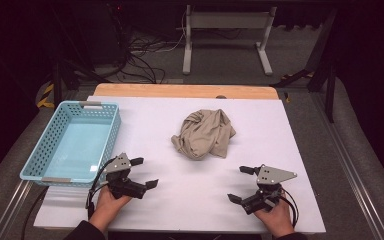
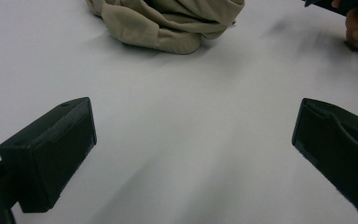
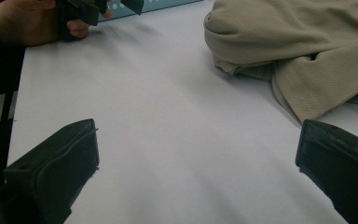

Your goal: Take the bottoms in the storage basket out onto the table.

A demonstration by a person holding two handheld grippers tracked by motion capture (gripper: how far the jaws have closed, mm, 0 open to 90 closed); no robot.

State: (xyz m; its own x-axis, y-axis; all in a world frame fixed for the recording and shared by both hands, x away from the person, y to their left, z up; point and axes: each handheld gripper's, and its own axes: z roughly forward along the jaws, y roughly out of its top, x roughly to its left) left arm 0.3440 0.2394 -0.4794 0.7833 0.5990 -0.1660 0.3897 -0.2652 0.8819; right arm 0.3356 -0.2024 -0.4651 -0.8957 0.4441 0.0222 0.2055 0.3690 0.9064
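A crumpled beige cloth (image 1: 203, 134) lies in a heap near the middle of the white table (image 1: 260, 125). My left gripper (image 1: 145, 172) rests near the front left, open, nothing between its jaws, pointing right across the table. My right gripper (image 1: 241, 184) sits at the front right, open and empty too, pointing left. The left gripper view has the cloth (image 2: 168, 23) ahead at the top, well beyond the wide-spread jaws. In the right gripper view the cloth (image 3: 303, 51) lies ahead and to the right, close to the right jaw but apart from it.
A light blue plastic basket (image 1: 72, 142) with nothing in it stands at the table's left edge, just beyond my left hand. A wooden strip (image 1: 180, 91) runs along the far edge. Cables and a white stand (image 1: 227, 35) are on the floor behind.
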